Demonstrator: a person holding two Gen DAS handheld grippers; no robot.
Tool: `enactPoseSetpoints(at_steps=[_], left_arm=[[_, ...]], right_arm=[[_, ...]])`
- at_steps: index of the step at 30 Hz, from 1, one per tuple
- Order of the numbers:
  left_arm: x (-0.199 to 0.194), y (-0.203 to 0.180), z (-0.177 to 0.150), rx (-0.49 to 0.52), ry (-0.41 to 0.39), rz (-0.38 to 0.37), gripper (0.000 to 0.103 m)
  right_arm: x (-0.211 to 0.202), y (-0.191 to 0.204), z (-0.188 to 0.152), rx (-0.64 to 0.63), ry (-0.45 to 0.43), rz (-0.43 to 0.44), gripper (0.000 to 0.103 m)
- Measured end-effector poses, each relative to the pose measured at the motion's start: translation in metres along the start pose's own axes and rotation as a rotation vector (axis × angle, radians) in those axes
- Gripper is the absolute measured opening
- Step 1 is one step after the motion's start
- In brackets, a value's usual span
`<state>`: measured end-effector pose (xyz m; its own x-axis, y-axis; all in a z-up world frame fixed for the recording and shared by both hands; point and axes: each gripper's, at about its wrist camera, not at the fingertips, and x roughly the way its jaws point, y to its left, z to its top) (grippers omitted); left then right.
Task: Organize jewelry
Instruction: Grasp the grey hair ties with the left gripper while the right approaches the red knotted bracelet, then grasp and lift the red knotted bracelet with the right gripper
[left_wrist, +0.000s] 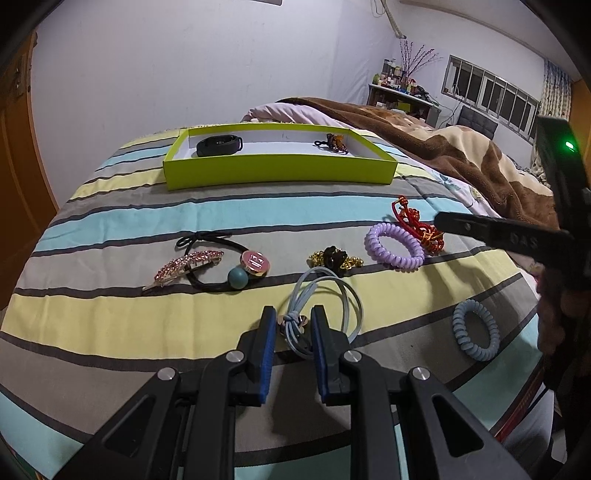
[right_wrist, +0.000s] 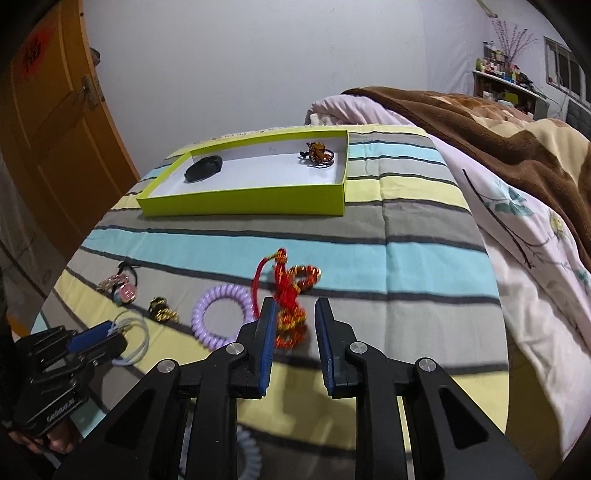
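Note:
A lime-green tray (left_wrist: 280, 171) (right_wrist: 243, 201) at the bed's far end holds a black band (left_wrist: 218, 145) (right_wrist: 203, 168) and an amber bead piece (left_wrist: 334, 143) (right_wrist: 318, 153). My left gripper (left_wrist: 293, 314) is open, its jaws either side of the knot of a light-blue hair tie (left_wrist: 334, 291) (right_wrist: 135, 332) lying on the striped bedspread. My right gripper (right_wrist: 295, 308) is open, its jaws around the near end of a red-and-gold knot charm (right_wrist: 291, 295) (left_wrist: 417, 225). A lilac coil tie (left_wrist: 393, 245) (right_wrist: 218, 312) lies beside the charm.
Also on the bedspread (left_wrist: 110, 321) are a pink rhinestone clip (left_wrist: 186, 266), a black tie with teal ball and pink disc (left_wrist: 243, 267), a black-and-gold piece (left_wrist: 334, 258) (right_wrist: 162, 309) and a blue-grey coil tie (left_wrist: 476, 330). A brown blanket (left_wrist: 443, 147) is heaped right.

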<state>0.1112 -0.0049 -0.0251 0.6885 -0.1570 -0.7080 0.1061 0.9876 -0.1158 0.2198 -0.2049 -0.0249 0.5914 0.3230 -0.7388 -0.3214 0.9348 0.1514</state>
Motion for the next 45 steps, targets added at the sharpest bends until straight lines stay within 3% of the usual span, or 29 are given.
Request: enactPoseSetpoints(at_steps=[13,20,34,42,45], left_arm=[[0.002,-0.003,0.002,0.006,0.006,-0.003,0.020],[0.002,-0.005,0.002,0.018,0.008,0.004,0.020],[0.001,-0.006,0.001,0.027,0.004,0.017,0.018],[-0.002,-0.004,0.000,0.011,-0.005,0.004,0.018],[-0.007,-0.004,0.001,0.007,-0.019,-0.001,0.018]], right_arm=[[0.034,-0.015,0.019,0.041,0.073,0.037,0.022],[0.035,-0.011,0.019,-0.003,0.073,-0.001,0.009],[-0.025,-0.003,0.022,-0.031,-0.135,-0.018,0.006],[-0.051,-0.001,0.024,-0.015,-0.212,0.011,0.006],[-0.067,-0.001,0.021,0.012,-0.263,0.063,0.006]])
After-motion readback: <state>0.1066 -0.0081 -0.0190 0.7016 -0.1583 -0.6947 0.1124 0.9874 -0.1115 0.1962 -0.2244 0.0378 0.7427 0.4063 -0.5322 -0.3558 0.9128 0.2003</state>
